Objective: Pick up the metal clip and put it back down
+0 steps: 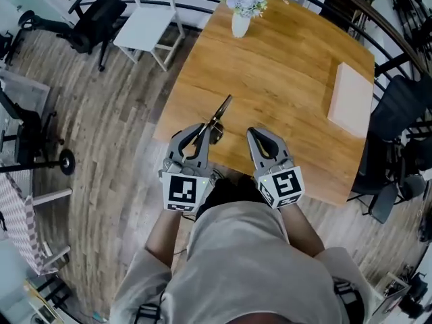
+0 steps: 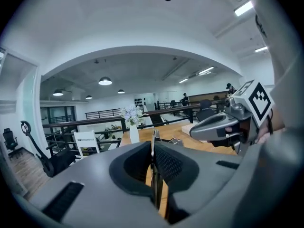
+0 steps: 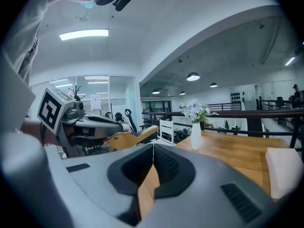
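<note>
Metal, thin and dark-sheened: in the head view the metal clip [image 1: 220, 112] juts forward out of the left claw [image 1: 202, 138], over the near left edge of the wooden counter [image 1: 290, 73]. Whether it is clear of the wood I can't say from here. I'd judge it light, stiff and slick, so a hold low on its flat blades, as here, looks right. It wants a gentle set-down or it may skid. The right claw [image 1: 256, 136] hangs just beside, apart from the clip.

In the left gripper view the left claw [image 2: 153, 148] is clenched on the clip [image 2: 154, 136], whose thin edge is pinched between the pads and stands up past them. The right claw [image 2: 194, 131] shows off to the side, tips together.

In the right gripper view the right claw [image 3: 152, 148] is closed pad to pad with nothing in it. The clip [image 3: 135, 136] pokes from the left claw as a tan-tinted blade.
</note>
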A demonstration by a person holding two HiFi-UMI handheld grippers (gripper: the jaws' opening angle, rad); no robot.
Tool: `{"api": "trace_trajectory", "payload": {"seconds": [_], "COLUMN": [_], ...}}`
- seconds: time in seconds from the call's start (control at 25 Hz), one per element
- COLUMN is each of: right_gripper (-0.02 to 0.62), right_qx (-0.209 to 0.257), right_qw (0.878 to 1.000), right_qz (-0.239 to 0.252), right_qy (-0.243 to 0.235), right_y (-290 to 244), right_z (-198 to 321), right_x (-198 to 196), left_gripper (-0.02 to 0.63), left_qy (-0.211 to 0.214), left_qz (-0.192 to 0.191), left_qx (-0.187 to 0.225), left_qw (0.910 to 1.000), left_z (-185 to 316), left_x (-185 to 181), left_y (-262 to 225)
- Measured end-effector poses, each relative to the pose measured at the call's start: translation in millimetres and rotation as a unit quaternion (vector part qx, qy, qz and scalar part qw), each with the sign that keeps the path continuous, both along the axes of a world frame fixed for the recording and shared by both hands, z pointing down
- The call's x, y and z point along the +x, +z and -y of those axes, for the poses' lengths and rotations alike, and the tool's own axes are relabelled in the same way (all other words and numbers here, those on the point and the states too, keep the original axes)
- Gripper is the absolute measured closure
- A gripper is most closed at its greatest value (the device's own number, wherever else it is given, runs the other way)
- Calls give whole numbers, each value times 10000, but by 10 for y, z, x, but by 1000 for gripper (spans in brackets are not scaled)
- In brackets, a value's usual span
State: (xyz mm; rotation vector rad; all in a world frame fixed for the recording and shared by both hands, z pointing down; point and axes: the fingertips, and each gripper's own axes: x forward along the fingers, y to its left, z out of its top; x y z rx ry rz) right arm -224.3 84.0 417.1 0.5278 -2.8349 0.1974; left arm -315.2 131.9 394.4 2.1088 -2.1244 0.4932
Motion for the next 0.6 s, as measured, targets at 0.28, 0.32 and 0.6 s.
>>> {"api": "trace_trajectory", "payload": {"seconds": [0.28,0.32,0.6], "right_gripper": [569,569,569], "right_qx": [-244,-246,-479], "right_qw": [9992,9991,9981], "right_qz": [-285,-322,-371], "right_qy": [166,156,140], "right_y": [425,486,814], "right_z": [323,410,955], "right_x": [23,-10,-95], "left_gripper": [575,575,575], "left_qy": [531,561,838], "left_qz": [398,466,820], "left_qx": [-586,-652,-1077], "left_qw": [9961,9952,9872], "left_z": [396,486,1055], "left_x": [88,69,44], "left_y": [517,572,891]}}
